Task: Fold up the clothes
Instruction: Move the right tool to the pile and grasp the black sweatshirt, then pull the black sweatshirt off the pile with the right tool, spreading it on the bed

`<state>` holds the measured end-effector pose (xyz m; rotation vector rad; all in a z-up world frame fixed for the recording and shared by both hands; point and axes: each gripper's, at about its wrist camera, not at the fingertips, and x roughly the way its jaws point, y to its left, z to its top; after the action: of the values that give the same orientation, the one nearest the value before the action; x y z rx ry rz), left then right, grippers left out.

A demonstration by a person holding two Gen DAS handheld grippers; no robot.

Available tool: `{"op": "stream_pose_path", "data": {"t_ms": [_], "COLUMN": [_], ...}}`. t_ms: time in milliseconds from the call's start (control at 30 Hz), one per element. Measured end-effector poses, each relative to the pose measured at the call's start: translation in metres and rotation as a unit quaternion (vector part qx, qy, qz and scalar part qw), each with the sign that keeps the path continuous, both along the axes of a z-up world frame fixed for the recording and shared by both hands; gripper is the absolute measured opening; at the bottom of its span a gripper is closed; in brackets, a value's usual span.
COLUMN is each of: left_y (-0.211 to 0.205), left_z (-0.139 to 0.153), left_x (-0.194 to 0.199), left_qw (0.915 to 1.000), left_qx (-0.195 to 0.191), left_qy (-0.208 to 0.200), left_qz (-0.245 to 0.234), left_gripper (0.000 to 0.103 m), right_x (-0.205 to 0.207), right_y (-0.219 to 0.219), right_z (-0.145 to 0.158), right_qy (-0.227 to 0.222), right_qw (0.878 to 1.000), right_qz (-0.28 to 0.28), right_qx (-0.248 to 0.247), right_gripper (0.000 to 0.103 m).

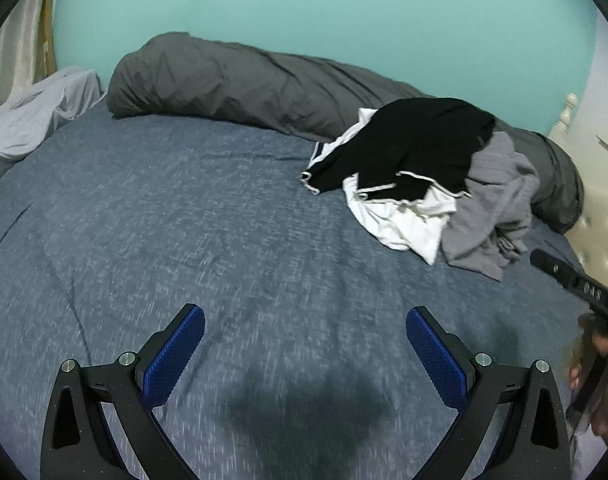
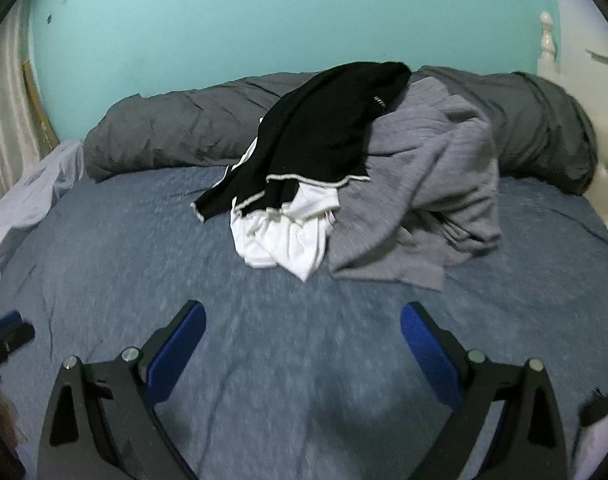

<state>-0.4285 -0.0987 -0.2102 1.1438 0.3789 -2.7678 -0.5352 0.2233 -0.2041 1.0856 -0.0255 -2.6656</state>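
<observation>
A bed [image 2: 104,280] with a blue-grey heathered cover filled both views, and a teal wall [image 2: 264,12] stood behind it. Along the far side lay a rolled dark grey duvet [image 1: 232,80], with a pale sheet [image 1: 36,116] bunched at the left edge and a cream headboard [image 2: 607,184] at the right.

The clothes sat in one heap on the far right part of the bed, resting against the duvet. A grey knit garment [image 2: 431,184] made up the right of the heap, a black garment with pale trim [image 2: 327,128] was draped over the top, and a white garment [image 2: 288,240] spilled out beneath it toward the near side. None was folded or spread flat.

The left gripper [image 1: 304,340] hovered over bare cover with its blue pads wide apart and empty, well short of the heap. The right gripper [image 2: 302,336] was likewise spread open and held nothing, nearer the heap and aimed at it.

By my reading the task stood at its very start: reaching for a first garment. The next move would call for closing on one layer only, likely the black piece on top, and drawing it clear onto the open cover without dragging the others along
</observation>
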Motion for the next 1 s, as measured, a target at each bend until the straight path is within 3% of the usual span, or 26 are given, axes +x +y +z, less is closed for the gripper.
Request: {"op": "stream_pose_path", "data": {"t_ms": [100,333,733,800,833,900,1000], "left_y": [-0.010,-0.028,-0.047,-0.049,-0.050,-0.052,-0.054], "left_z": [-0.008,-0.027,-0.056,-0.059,-0.061,-0.065,-0.067], "left_x": [-0.021,-0.071,-0.088,-0.084,-0.082,-0.079,-0.074], "left_qw": [0.9998,0.9985,0.9963,0.9960,0.9958,0.9953,0.9947], "left_qx": [0.013,0.039,0.069,0.074,0.076,0.080,0.086], "left_qy": [-0.011,-0.038,-0.050,-0.050,-0.051,-0.054,-0.054], "left_qz": [0.004,-0.005,-0.009,-0.008,-0.008,-0.011,-0.012], "left_gripper": [0.103,0.103,0.103,0.103,0.103,0.103,0.103], "right_x": [-0.040,-0.123,-0.238,-0.249,-0.253,-0.260,-0.265], "right_y": [-0.010,-0.019,-0.021,-0.024,-0.026,-0.035,-0.039], "right_z": [-0.006,-0.019,-0.037,-0.037,-0.038,-0.045,-0.052], "right_qy": [-0.001,-0.019,-0.024,-0.018,-0.016,-0.024,-0.030], "right_qw": [1.000,0.999,0.998,0.999,0.999,0.999,0.999], "right_qz": [0.000,-0.014,-0.056,-0.049,-0.040,-0.029,-0.030], "right_qx": [0.009,0.023,0.012,0.006,0.006,0.026,0.025], "right_gripper": [0.097,0.081,0.081,0.067,0.055,0.054,0.043]}}
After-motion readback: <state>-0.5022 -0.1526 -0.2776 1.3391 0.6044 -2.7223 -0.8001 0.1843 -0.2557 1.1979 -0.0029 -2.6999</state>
